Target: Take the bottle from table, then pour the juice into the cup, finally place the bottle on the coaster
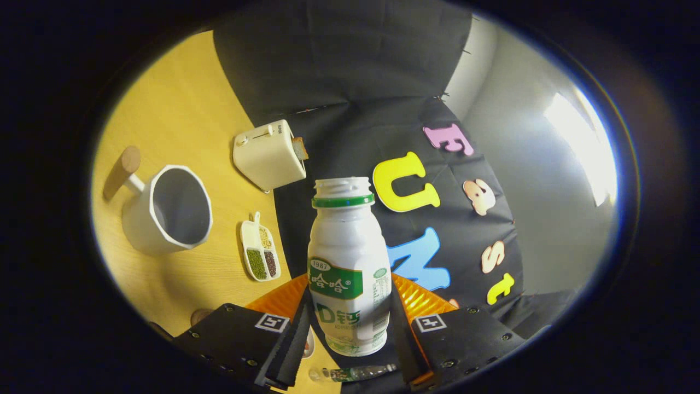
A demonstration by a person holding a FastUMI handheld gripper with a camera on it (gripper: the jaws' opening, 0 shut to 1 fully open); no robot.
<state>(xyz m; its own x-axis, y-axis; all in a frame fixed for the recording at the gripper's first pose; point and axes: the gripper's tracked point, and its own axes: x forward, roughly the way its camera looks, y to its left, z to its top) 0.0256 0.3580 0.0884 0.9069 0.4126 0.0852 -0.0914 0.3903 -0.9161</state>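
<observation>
A small white bottle (349,262) with a green neck ring and a green label, its cap off, sits between my fingers. My gripper (349,334) is shut on the bottle, both fingers pressing its lower body. The view is rolled, so the bottle is lifted off the wooden table (180,109) and tilted. A white faceted cup (167,210) with a cork-tipped handle lies beyond my left finger, its open mouth facing me. A small round brown coaster (201,316) peeks out just past the left finger.
A white toaster (269,155) holding a slice of bread stands beyond the cup near the cloth wall. A small white divided dish (260,253) of beans and grains lies between the cup and the bottle. A small clear bottle (355,373) lies below the fingers.
</observation>
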